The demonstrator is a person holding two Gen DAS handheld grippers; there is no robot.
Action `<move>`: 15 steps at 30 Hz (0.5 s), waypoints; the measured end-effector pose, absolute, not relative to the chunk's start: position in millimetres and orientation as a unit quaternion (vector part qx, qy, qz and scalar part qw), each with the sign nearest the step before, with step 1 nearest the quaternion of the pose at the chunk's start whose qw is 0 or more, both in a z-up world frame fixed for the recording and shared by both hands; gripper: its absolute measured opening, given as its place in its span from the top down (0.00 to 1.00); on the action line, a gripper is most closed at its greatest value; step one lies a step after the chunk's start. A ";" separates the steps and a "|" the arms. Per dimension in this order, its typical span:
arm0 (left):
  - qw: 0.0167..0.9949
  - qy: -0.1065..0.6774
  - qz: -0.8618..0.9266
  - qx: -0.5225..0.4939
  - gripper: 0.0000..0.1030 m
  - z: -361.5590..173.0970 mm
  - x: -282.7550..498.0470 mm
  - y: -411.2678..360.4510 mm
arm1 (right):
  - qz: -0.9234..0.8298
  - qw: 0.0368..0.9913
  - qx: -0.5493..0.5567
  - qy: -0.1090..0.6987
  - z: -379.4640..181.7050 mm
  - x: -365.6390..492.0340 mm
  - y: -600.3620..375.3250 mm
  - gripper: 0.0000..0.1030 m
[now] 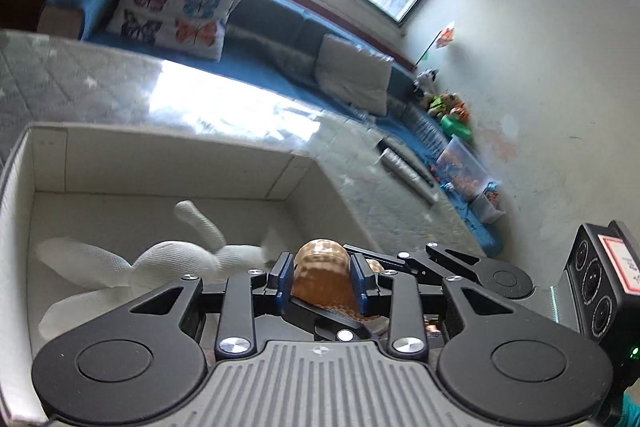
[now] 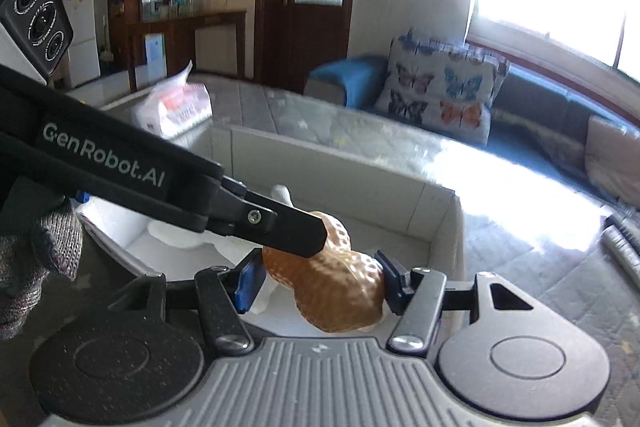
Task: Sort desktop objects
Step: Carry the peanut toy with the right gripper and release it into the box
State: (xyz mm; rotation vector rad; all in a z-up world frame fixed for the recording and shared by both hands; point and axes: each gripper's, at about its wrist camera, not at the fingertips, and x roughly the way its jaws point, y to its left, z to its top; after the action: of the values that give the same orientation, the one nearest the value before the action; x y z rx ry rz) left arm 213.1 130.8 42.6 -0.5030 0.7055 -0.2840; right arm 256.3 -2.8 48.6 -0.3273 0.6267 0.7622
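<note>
A brown peanut-shaped toy [image 2: 340, 291] is held above the near edge of an open white cardboard box [image 1: 168, 163], which is set on a grey quilted table [image 1: 80, 83] under a shiny clear cover. The toy is clamped at one lobe by the left gripper [image 1: 322, 277], whose blue-padded jaws are pressed against both sides of it. Its other lobe is seen between the jaws of the right gripper [image 2: 320, 281]; the right pad is touching it, while a small gap is seen at the left pad, so a firm clamp cannot be told. A white stuffed rabbit [image 1: 132, 267] is lying on the floor of the box, just beyond the left gripper. A plastic packet [image 2: 172, 107] is seen on the table behind the box. A butterfly-print cushion [image 1: 172, 7] is propped on a blue sofa [image 1: 280, 27] beyond the table.
</note>
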 end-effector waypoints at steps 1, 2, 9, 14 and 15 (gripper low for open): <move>0.895 0.347 -0.135 -0.245 0.68 37.9 217.1 132.3 | 0.364 0.864 -0.159 0.308 45.7 261.1 -0.1 0.42; 0.893 0.352 -0.134 -0.247 0.68 33.6 221.0 133.9 | 0.364 0.859 -0.165 0.319 40.6 265.5 3.7 0.42; 0.887 0.365 -0.119 -0.258 0.70 16.5 231.1 141.8 | 0.364 0.851 -0.164 0.341 29.0 273.3 7.4 0.42; 0.888 0.361 -0.108 -0.263 0.70 14.8 224.3 144.9 | 0.366 0.853 -0.149 0.340 26.2 274.8 0.5 0.42; 0.890 0.359 -0.105 -0.262 0.70 17.4 220.8 143.7 | 0.365 0.856 -0.147 0.336 27.2 273.3 -1.5 0.42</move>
State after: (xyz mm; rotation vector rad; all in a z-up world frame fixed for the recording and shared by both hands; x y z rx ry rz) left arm 220.8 143.7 17.4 -0.5441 0.7449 -0.2182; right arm 273.3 -1.5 27.2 -0.3086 0.7069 0.7677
